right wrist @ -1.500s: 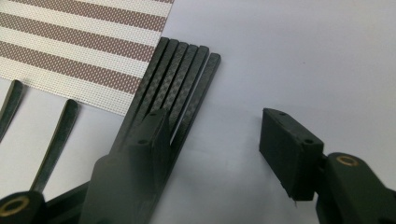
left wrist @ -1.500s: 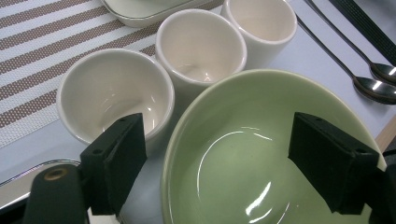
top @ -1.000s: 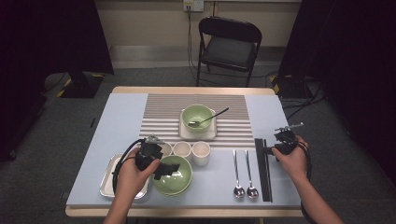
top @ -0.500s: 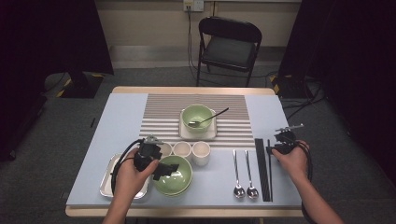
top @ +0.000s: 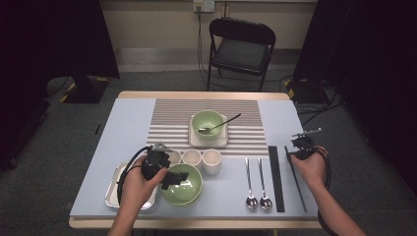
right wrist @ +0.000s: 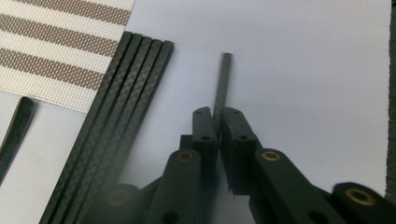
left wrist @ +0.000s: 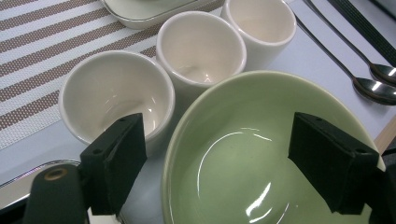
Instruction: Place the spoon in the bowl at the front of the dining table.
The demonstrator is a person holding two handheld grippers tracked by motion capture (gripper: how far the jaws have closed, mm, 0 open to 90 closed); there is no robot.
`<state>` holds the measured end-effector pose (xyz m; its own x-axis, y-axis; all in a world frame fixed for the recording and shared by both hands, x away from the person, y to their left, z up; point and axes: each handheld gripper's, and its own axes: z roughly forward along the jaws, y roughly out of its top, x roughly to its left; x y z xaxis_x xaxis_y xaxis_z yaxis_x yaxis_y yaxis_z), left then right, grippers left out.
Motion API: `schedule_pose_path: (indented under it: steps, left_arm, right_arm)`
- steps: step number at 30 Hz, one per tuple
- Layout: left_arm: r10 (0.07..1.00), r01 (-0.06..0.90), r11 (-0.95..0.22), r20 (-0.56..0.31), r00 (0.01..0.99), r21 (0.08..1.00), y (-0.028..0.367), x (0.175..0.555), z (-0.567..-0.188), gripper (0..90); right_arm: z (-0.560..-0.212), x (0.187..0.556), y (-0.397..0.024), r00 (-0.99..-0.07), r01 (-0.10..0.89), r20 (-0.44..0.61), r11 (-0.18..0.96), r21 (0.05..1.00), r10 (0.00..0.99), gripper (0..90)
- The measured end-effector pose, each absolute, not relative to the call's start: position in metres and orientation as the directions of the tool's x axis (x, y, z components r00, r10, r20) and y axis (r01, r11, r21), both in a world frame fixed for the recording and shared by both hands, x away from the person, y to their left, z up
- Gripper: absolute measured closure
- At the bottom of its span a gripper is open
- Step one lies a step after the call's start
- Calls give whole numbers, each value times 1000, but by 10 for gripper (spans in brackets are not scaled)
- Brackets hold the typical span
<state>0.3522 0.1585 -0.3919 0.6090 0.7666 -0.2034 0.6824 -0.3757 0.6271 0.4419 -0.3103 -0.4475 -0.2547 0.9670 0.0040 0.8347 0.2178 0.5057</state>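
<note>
Jaws of the right gripper, just closed, pinch 1 black chopstick, a grip the high view blurs. Beside it lie 4 chopsticks; bare table opposite. Left gripper stands spread over the green bowl.

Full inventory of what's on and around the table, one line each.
Green bowl: 1, near left, under open left tool.
Second green bowl: 1, on cream plate, mat centre, dark spoon inside.
Cups: 3, cream, row beside near bowl.
Metal tray: 1, silver, near left.
Striped mat: 1, brown-white.
Spoons: 2, silver, near right.
Chopstick bundle: black, beside spoons.
Single chopstick: black, pinched by right tool.
Chair: 1, black, behind table.
Left tool; right tool.
</note>
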Motion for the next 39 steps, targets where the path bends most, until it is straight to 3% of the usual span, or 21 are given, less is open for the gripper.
schedule_pose_path:
  steps: [18, 39]
  left_arm:
    - [758, 687, -374, -221, 613, 623, 153, 357, -395, 186]
    - [758, 687, -368, -226, 612, 627, 148, 359, -386, 171]
  right_arm:
    - [-438, 450, -329, -197, 870, 232, 61, 490, 953, 866]
    - [-377, 464, -322, -222, 857, 301, 38, 514, 927, 867]
